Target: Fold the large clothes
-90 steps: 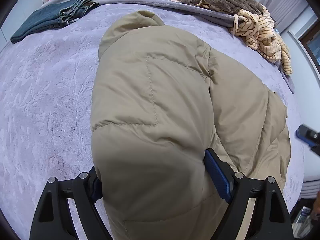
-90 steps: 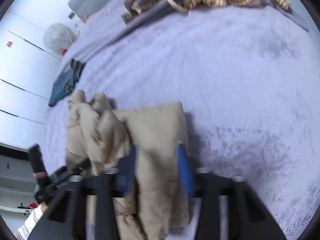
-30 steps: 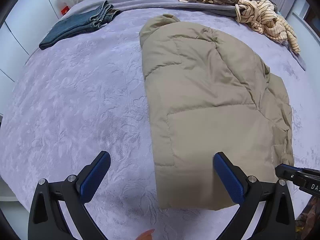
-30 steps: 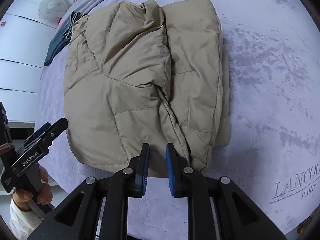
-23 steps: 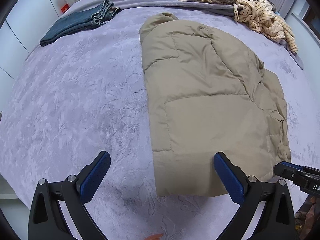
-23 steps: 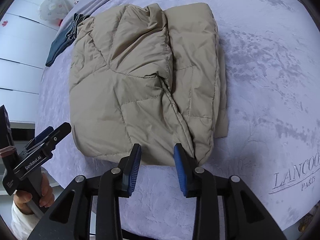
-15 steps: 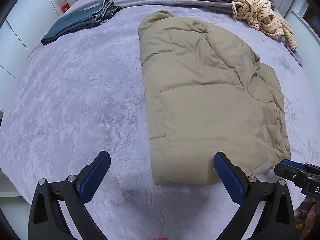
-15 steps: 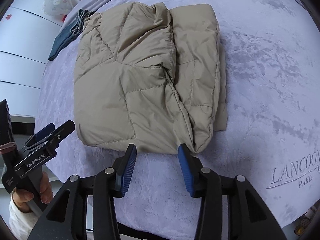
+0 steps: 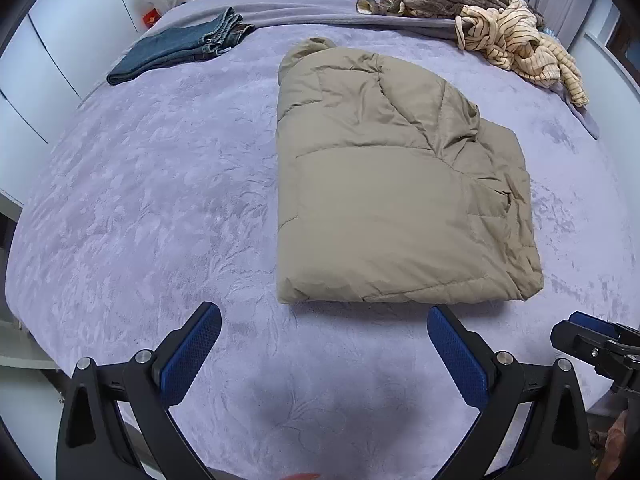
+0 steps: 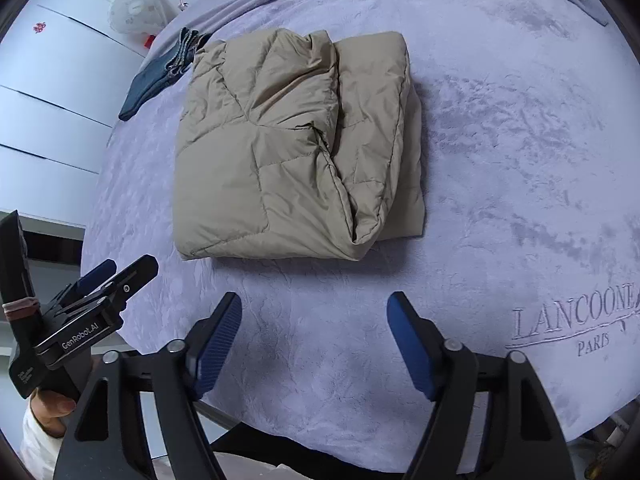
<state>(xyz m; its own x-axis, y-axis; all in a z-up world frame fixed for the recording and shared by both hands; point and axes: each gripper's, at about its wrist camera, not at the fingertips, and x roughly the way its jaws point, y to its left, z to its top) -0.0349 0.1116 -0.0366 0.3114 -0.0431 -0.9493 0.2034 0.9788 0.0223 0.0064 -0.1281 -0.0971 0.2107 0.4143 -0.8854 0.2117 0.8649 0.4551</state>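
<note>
A tan puffer jacket [image 9: 392, 184] lies folded into a thick rectangle on the lilac bedspread [image 9: 152, 184]; it also shows in the right wrist view [image 10: 288, 152]. My left gripper [image 9: 324, 320] is open and empty, held back from the jacket's near edge. My right gripper [image 10: 314, 308] is open and empty, also short of the near edge. The right gripper shows at the right edge of the left wrist view [image 9: 596, 344], and the left gripper shows at the left of the right wrist view [image 10: 100, 280].
Folded blue jeans [image 9: 180, 46] lie at the far left of the bed. A heap of striped and brown clothes [image 9: 500, 28] lies at the far right. White wardrobe doors [image 10: 44, 92] stand to the left. The bedspread has embroidered lettering [image 10: 576, 320] near its front edge.
Both grippers have let go of the jacket and drawn back toward the bed's front edge. The right gripper's jaws have opened wide. The jacket lies still, folded.
</note>
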